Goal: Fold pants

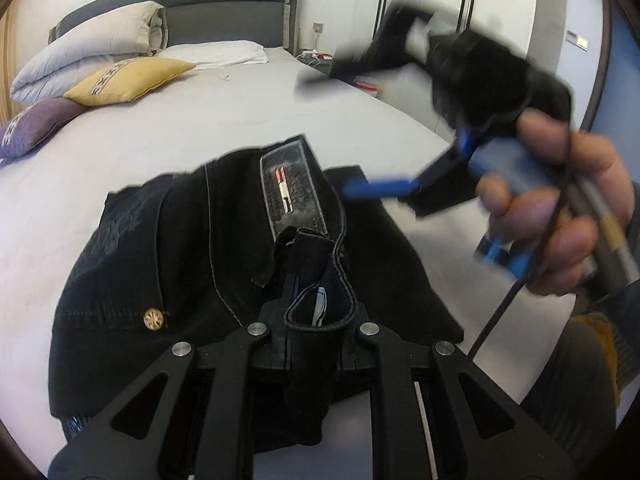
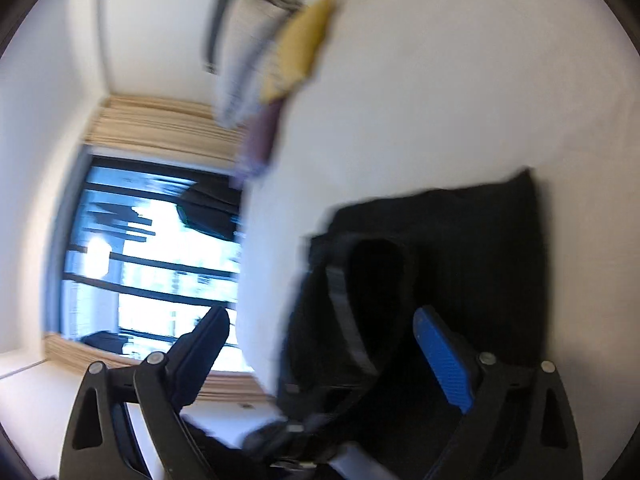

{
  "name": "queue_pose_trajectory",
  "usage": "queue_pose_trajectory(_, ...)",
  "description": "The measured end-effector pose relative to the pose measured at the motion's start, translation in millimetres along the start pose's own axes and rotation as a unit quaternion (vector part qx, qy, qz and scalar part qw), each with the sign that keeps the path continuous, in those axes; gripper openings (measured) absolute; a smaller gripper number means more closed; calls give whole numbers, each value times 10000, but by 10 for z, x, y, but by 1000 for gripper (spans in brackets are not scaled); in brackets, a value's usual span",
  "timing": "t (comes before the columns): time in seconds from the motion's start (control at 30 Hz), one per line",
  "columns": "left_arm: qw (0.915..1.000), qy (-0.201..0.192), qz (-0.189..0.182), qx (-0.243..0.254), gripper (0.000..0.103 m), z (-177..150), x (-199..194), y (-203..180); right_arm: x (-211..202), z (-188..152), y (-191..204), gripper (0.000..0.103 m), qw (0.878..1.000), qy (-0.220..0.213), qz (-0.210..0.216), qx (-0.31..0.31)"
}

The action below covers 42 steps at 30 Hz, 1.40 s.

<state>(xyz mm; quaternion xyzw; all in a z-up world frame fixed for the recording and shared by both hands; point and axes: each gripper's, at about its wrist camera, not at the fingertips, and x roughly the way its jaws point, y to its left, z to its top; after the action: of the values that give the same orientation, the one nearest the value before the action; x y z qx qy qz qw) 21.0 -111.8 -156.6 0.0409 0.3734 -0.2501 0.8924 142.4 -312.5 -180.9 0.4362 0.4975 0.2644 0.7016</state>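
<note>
Black pants (image 1: 192, 248) lie bunched on the grey bed (image 1: 224, 120), centre to lower left of the left wrist view, waistband end nearest the camera, brass button (image 1: 154, 319) showing lower left and a pale label patch (image 1: 294, 190) mid-frame. Left gripper (image 1: 316, 300) is clamped tight on a fold of the waistband, cloth pinched betw. its fingers at bottom centre. Right gripper (image 2: 320, 344) has its jaws spread wide w/ nothing pressed betw. the pads; blue pad (image 2: 444, 364) sits lower right of its own view, over dark cloth, the other finger lower left against the window (image 2: 152, 264). That view is rolled sideways & blurred, so whether a pad brushes the fabric can't be told. In the left view the right gripper shows at right, held in a hand (image 1: 560, 204), fingers wrapped round the handle, tips aimed toward frame centre, above the pants. Likely step: carrying the gripped edge across for a fold. To do it well: keep the pinch firm, lift enough that the cloth doesn't drag & rumple, bring the free claw onto the opposite waistband corner before pulling taut, lay edges flush. Pillows (image 1: 132, 80) upper left are well apart, no obstacle.
</note>
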Motion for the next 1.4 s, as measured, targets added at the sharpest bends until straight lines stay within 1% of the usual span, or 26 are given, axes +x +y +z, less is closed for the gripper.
queue_pose_trajectory(0.03,10000,-31,22,54,11,49,26,-4,43,23,-79,95,9998,76,-101,144)
queue_pose_trajectory(0.07,9999,-67,37,129,11,98,36,-50,68,40,-147,92,9995,115,-49,277)
queue_pose_trajectory(0.1,9997,-87,57,204,11,144,54,-112,84,52,-192,84,9993,144,99,336)
queue_pose_trajectory(0.13,9996,-79,58,249,11,149,44,-170,94,71,-211,80,9991,170,202,320)
queue_pose_trajectory(0.2,9994,-63,-9,330,11,211,94,-291,115,93,-175,64,9991,242,350,79)
queue_pose_trajectory(0.23,9992,-58,-37,388,11,238,122,-366,118,100,-146,61,9991,280,316,-67)
queue_pose_trajectory(0.27,9988,-62,-31,484,11,264,141,-466,102,110,-119,51,9992,290,173,-229)
queue_pose_trajectory(0.3,9985,-73,-24,546,11,268,156,-513,77,125,-112,38,9990,285,60,-327)
queue_pose_trajectory(0.4,9983,-60,-117,576,11,294,254,-646,-53,147,-173,29,9988,236,-27,-420)
queue_pose_trajectory(0.6,9982,147,-219,534,14,156,614,-761,-116,75,-480,26,9996,62,-154,-246)
queue_pose_trajectory(0.7,9983,205,-392,390,15,131,756,-709,-118,57,-662,24,9999,-3,-100,-74)
queue_pose_trajectory(0.8,9977,238,-569,291,25,177,815,-688,-156,66,-707,24,10000,-52,-55,-65)
queue_pose_trajectory(0.83,9974,261,-614,285,33,190,827,-674,-157,76,-723,24,10000,-48,-55,-32)
queue_pose_trajectory(0.87,9970,287,-677,250,41,175,798,-660,-159,83,-732,24,10000,-33,-25,-1)
queue_pose_trajectory(0.9,9966,258,-761,181,55,160,732,-664,-164,91,-744,24,10000,-27,28,13)
queue_pose_trajectory(0.93,9967,153,-795,86,61,163,632,-624,-195,71,-750,24,10000,-29,51,10)
queue_pose_trajectory(1.0,9968,-11,-795,-17,69,156,362,-433,-238,56,-751,25,9999,-56,85,81)
queue_pose_trajectory(1.07,9966,-246,-754,-197,71,148,63,-263,-336,29,-764,28,9997,-161,61,164)
queue_pose_trajectory(1.1,9966,-364,-691,-254,75,181,-41,-140,-412,16,-775,31,9994,-274,-30,231)
queue_pose_trajectory(1.17,9971,-551,-418,-325,76,254,-207,197,-587,-4,-788,39,9972,-515,-392,362)
queue_pose_trajectory(1.2,9971,-589,-318,-364,76,307,-253,401,-712,-31,-734,39,9947,-680,-705,323)
queue_pose_trajectory(1.23,9971,-601,-256,-403,76,371,-262,607,-791,-51,-665,39,9935,-773,-811,223)
queue_pose_trajectory(1.27,9972,-582,-199,-437,76,417,-246,762,-835,-69,-590,39,9933,-836,-784,146)
queue_pose_trajectory(1.33,9972,-518,-126,-525,76,516,-167,1007,-876,-124,-291,41,9953,-941,-216,-51)
queue_pose_trajectory(1.37,9967,-526,-181,-597,76,526,-132,1106,-838,-147,-144,46,9956,-910,117,-186)
queue_pose_trajectory(1.4,9962,-514,-239,-662,76,550,-66,1157,-775,-167,-25,54,9952,-855,359,-301)
